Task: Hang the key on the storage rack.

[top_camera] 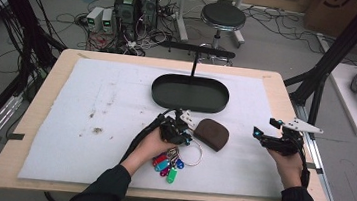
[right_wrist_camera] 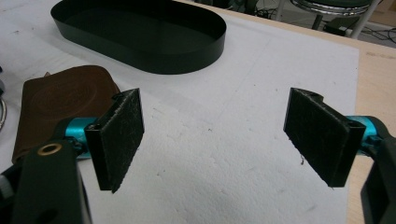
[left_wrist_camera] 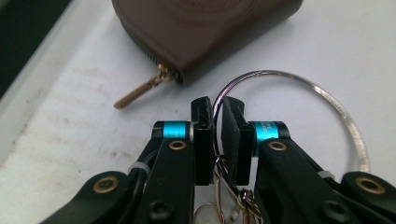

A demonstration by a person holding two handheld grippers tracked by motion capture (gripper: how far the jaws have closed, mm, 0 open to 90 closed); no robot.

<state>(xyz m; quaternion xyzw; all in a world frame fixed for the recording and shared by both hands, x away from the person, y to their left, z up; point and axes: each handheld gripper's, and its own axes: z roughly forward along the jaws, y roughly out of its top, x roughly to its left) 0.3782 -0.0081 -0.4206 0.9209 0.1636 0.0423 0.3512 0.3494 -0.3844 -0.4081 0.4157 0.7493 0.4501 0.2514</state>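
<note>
Key ring (left_wrist_camera: 299,88): thin wire loop lying flat on the white mat (top_camera: 89,121), near the front edge, w/ coloured tags (top_camera: 167,165) bunched at its near side. Left gripper (left_wrist_camera: 214,106) has its jaws nearly together and clamped on the ring's wire at the left of the loop; in the left gripper view the wire runs straight down between the pads. Just beyond, the brown leather pouch (left_wrist_camera: 205,28) sits close, its brass zip pull (left_wrist_camera: 142,91) pointing out toward the gripper. Farther back is the black oval tray (top_camera: 190,92). Right gripper (right_wrist_camera: 217,140) hovers over bare mat at the right, jaws wide apart, nothing in them.

Risks, as I judge: wire is thin and round, so it could twist or slip out of the pads on a lift; hanging tags would swing and pull it sideways; the loop could snag the zip pull or drag the pouch.

Orientation: ring lies flat, no real long axis; the whole bunch runs from loop (far, right) to tags (near, toward the person).
</note>
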